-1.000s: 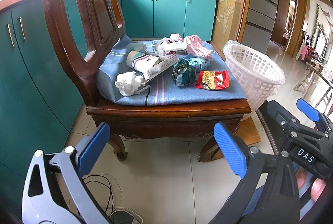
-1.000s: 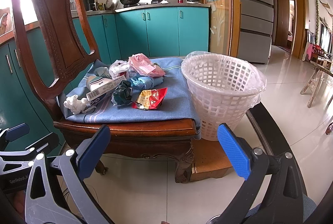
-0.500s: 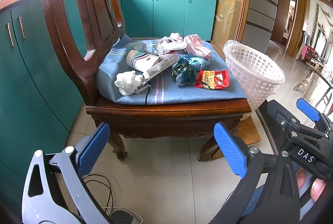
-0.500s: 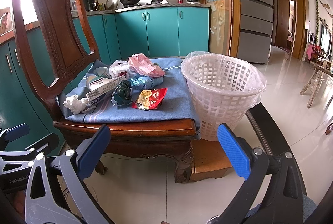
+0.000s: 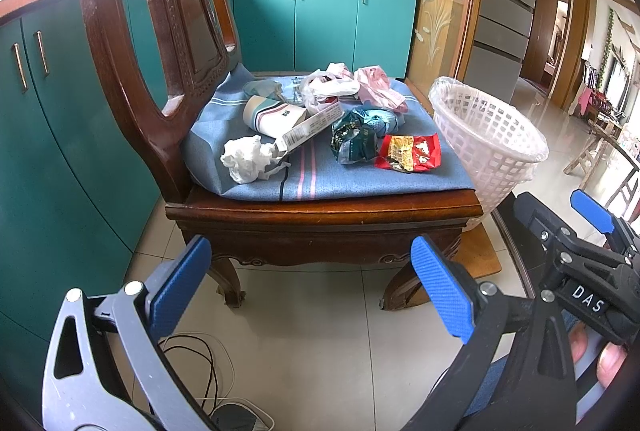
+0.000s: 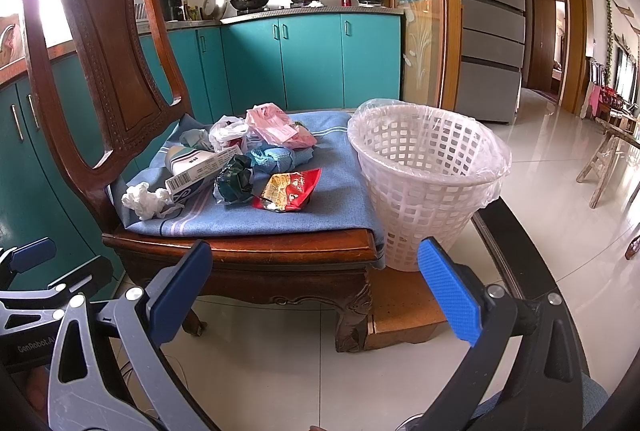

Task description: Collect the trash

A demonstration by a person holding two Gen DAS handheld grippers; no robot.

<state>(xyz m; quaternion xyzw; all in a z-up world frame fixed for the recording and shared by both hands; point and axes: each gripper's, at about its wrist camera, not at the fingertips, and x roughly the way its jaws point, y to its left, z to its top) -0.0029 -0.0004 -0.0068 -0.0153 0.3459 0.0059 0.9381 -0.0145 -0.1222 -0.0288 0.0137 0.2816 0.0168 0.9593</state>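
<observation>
Trash lies on a blue cushion (image 5: 360, 183) on a wooden chair: a crumpled white tissue (image 5: 250, 159), a paper cup (image 5: 272, 115), a white carton (image 5: 314, 127), a dark green wrapper (image 5: 354, 141), a red snack packet (image 5: 410, 153), a white bag (image 5: 328, 89) and a pink bag (image 5: 378, 89). A white lined basket (image 6: 428, 175) stands right of the chair. My left gripper (image 5: 312, 283) is open and empty, low in front of the chair. My right gripper (image 6: 316, 291) is open and empty, before the chair's right front corner.
The chair's tall carved back (image 6: 100, 51) rises at left. Teal cabinets (image 6: 312, 59) run behind and along the left. A cardboard box (image 6: 404, 307) sits under the basket. Cables (image 5: 200, 363) lie on the tiled floor. A wooden stool (image 6: 608, 159) stands at far right.
</observation>
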